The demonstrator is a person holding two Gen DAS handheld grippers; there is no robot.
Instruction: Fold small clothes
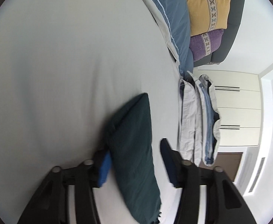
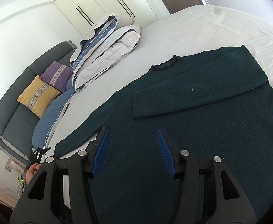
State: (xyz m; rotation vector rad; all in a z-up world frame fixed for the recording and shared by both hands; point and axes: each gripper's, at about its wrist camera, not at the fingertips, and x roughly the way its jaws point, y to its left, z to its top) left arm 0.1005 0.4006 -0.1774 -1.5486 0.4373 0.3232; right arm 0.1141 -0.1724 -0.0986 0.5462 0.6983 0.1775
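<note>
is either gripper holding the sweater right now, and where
Neither. The left hand-held gripper is open around the sweater's outstretched sleeve; the right hand-held gripper hangs open over its body.

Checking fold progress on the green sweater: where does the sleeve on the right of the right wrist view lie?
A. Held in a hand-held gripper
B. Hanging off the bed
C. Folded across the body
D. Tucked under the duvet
C: the sleeve lies folded flat across the sweater body, with no hand-held gripper touching it.
</note>
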